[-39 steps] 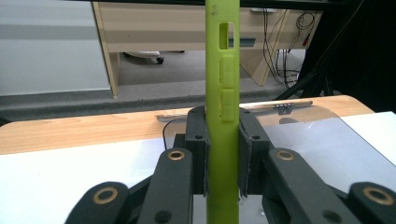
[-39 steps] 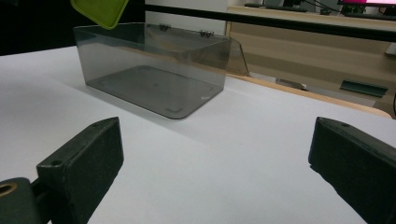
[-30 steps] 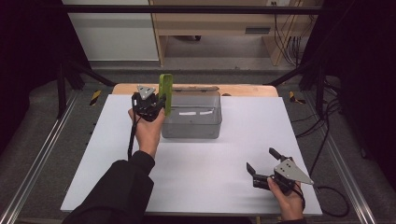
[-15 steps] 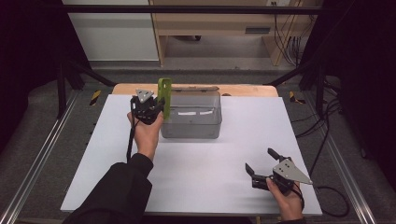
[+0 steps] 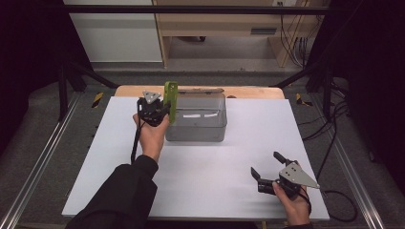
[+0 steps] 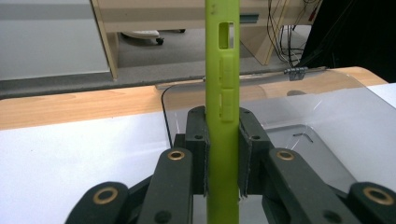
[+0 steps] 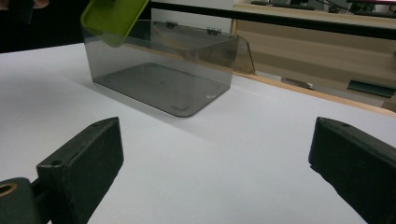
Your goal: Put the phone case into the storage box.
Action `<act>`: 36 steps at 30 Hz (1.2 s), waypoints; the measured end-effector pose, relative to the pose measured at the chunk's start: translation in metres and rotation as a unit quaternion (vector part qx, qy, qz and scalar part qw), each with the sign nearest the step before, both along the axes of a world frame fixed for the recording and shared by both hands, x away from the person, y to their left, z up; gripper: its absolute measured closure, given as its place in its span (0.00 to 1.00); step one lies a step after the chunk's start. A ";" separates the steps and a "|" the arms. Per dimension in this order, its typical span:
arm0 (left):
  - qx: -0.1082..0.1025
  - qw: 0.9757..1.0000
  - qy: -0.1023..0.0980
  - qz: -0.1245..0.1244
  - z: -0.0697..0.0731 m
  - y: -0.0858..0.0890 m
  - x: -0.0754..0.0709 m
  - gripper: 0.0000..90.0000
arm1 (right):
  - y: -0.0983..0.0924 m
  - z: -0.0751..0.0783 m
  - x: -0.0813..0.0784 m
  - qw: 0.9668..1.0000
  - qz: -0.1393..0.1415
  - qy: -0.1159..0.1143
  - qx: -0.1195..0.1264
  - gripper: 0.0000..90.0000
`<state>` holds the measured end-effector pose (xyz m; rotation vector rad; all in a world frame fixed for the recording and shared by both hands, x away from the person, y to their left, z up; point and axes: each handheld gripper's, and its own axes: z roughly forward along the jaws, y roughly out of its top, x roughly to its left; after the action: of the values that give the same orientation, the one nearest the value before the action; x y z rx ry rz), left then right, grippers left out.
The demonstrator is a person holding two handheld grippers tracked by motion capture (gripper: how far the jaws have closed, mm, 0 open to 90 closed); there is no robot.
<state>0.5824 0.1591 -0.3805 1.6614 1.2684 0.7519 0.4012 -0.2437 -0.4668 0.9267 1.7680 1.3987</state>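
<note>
Clamping a green phone case (image 6: 222, 93) edge-on, the left gripper (image 5: 154, 109) holds it upright above the left rim of a clear grey box (image 5: 197, 125) on the tabletop (image 5: 210, 167). The case looks light, thin and somewhat flexible, probably rubbery, so the pads should not slip; holding it low across its narrow sides seems sound, though it may bow if squeezed hard. The right gripper (image 5: 266, 171) rests near the front right corner, jaws apart, holding nothing.

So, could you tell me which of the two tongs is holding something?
The left tongs, clamped on the green phone case beside the clear box; the right tongs stand open, nothing between them.
</note>
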 end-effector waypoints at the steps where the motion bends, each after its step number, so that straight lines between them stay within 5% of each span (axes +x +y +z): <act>1: 0.002 1.000 0.002 -0.001 -0.001 -0.001 0.000 0.86 | 0.000 0.000 0.000 1.000 0.000 0.000 0.000 0.04; 16: 0.016 0.999 0.041 -0.005 -0.013 -0.004 0.007 0.86 | 0.001 0.000 0.000 1.000 0.003 0.002 -0.001 0.04; 36: 0.019 0.998 0.051 -0.009 -0.024 -0.005 0.009 0.86 | 0.001 0.000 0.000 1.000 0.006 0.007 0.000 0.04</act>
<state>0.5910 0.1538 -0.4049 1.7588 1.3153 0.6925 0.4012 -0.2423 -0.4667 0.9292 1.7854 1.4032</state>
